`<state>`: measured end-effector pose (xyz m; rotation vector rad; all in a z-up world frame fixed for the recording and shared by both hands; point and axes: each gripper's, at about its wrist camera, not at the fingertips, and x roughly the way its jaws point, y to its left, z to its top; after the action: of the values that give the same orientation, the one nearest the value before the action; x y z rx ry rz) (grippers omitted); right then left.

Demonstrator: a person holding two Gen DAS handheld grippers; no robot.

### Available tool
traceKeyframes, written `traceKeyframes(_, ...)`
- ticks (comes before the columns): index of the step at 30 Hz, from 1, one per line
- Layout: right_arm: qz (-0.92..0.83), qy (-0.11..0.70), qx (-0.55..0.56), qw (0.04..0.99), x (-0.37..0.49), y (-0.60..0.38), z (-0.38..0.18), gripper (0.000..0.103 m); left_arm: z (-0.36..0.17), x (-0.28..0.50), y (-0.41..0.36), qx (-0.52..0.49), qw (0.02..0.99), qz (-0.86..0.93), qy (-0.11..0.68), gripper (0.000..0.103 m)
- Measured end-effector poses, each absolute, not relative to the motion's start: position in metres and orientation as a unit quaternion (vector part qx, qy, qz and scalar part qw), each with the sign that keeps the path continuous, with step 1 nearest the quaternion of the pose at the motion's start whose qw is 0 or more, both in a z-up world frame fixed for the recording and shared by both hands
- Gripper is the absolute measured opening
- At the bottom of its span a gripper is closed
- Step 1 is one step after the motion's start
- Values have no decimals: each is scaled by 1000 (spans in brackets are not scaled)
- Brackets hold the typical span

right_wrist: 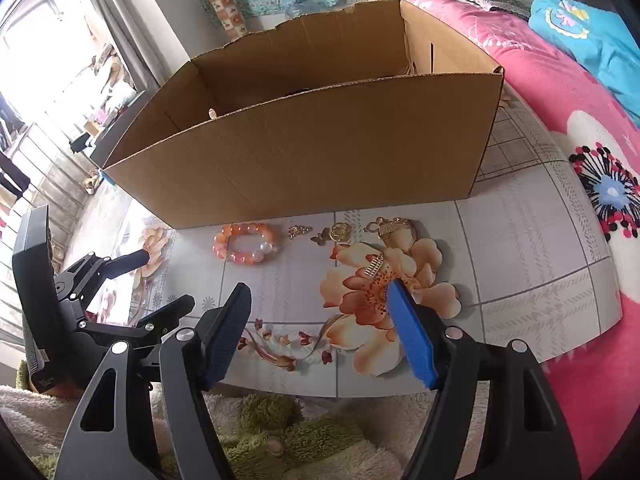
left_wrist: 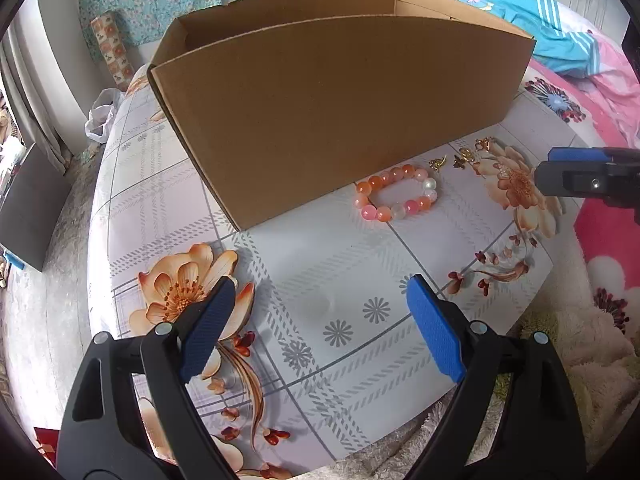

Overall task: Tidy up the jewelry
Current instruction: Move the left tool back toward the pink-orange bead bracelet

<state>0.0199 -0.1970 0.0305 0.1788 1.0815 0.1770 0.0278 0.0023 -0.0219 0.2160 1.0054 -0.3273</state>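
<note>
Cardboard box (right_wrist: 304, 148) behind bead bracelet (right_wrist: 247, 243); gold trinkets (right_wrist: 340, 233) beside.

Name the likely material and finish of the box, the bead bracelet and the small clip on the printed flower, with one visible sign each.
Box: corrugated cardboard, matte brown; ragged torn rim.
Bead bracelet: glossy, translucent orange, pink and white beads, perhaps glass or polished stone; highlights show.
Small clip: gold-toned, probably metal, shiny, ribbed.

text: none readable | labels: none | brands: none | numbers: none
</note>
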Motion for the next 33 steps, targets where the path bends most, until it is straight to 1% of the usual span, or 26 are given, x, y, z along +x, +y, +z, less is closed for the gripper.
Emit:
traceKeyframes(3, 81, 512, 82, 851, 22, -197, 31, 71, -25, 31, -1, 101, 856, -152, 484, 84)
traceKeyframes(16, 85, 509, 77, 853, 24, -191, 31, 71, -32, 39, 0, 90, 852, -144, 496, 85)
traceKeyframes(33, 88, 506, 82, 854, 27, -190, 31, 71, -35, 43, 4, 82, 852, -134, 500, 93)
